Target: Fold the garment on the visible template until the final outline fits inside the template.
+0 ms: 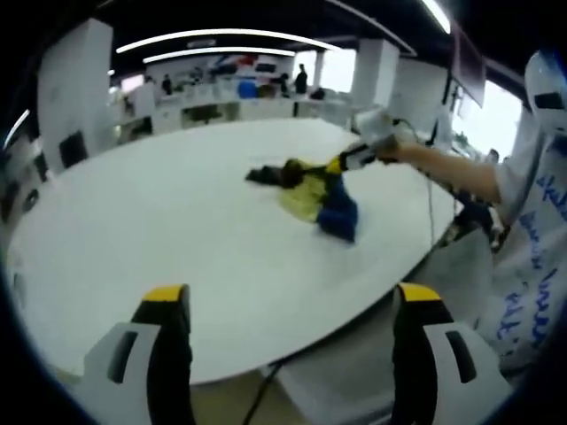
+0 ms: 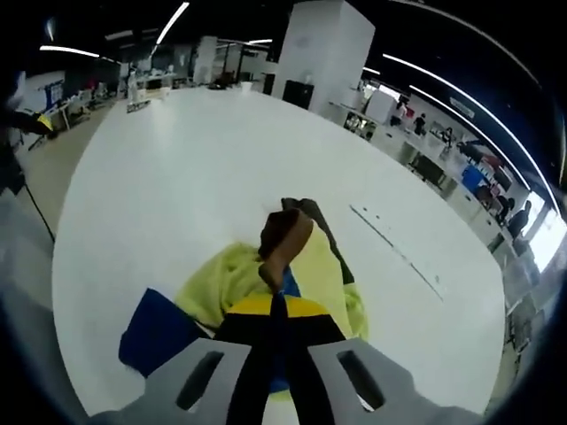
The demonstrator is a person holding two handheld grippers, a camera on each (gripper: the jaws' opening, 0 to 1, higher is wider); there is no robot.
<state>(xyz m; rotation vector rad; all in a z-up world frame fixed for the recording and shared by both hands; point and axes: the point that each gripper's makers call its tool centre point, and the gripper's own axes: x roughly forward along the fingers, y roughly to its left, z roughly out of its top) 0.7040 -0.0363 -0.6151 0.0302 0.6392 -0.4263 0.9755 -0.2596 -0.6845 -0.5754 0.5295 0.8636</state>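
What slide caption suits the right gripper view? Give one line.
Right gripper shut on a crumpled yellow, blue and brown garment on a white table.

I'm getting soft, blurry fisheye feeds here; ceiling strip lights (image 1: 221,40) are glaring off the white counter (image 1: 177,230), windows (image 1: 496,119) are blowing out, and edges are bending hard.

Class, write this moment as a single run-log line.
left tool: open, off table edge | right tool: shut on garment | garment: crumpled on white table, unfolded
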